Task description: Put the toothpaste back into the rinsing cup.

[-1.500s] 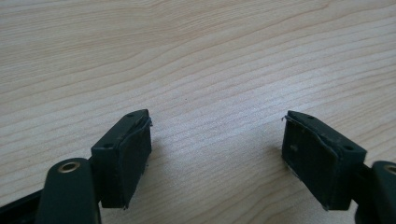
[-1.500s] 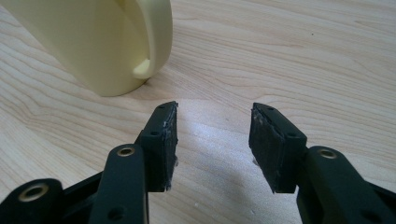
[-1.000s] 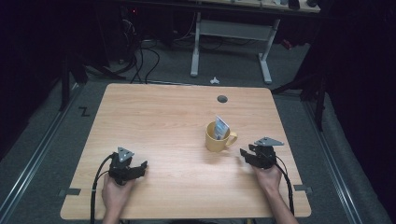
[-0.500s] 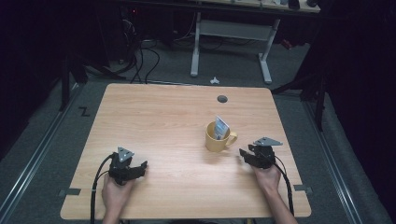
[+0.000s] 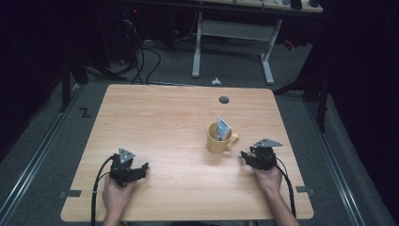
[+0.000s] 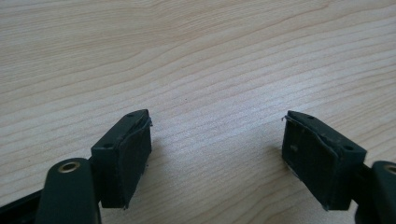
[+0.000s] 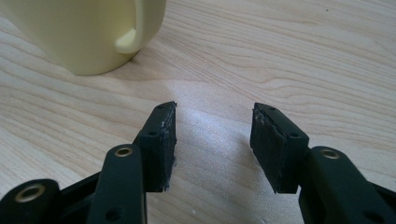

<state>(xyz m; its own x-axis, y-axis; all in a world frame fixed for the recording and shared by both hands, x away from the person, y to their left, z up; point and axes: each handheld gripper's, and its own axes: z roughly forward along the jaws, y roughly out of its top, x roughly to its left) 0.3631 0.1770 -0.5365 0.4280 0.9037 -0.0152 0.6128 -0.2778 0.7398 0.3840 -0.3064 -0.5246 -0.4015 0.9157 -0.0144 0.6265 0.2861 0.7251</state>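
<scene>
- The left hand-held gripper [image 5: 141,167] rests low on the bench [image 5: 155,122], at about 8 o'clock of the bench top. A hand [image 5: 115,195] holds it from behind.
- In the left gripper view, its two black jaws stand wide apart [image 6: 217,154], and between them there is nothing but bare wood.
- A black cable [image 5: 96,188] goes from this gripper back over the near edge of the bench.
- The right hand-held gripper [image 5: 244,155] rests at about 4 o'clock of the bench top, held by the other hand [image 5: 269,176]. It has a grey three-cornered plate [image 5: 267,142] on top.
- In the right gripper view, its jaws are also apart [image 7: 215,126], with a narrower gap than the left ones, and they hold nothing.
- A yellow mug [image 5: 217,139] stands upright just beside the right hand-held gripper, at about 10 o'clock from its tips. They do not touch. The handle [image 5: 233,140] of the mug points toward this gripper.
- In the right gripper view the mug [image 7: 88,32] is at the upper left, near the jaws.
- A small packet [image 5: 222,128], blue and white, stands tilted inside the mug and rises over its rim.
- A round dark hole [image 5: 224,100] is in the bench top at about 1 o'clock, well apart from the mug.
- Behind the bench, at 12 o'clock, a white frame [image 5: 230,42] of another table stands on the grey floor [image 5: 51,155].
</scene>
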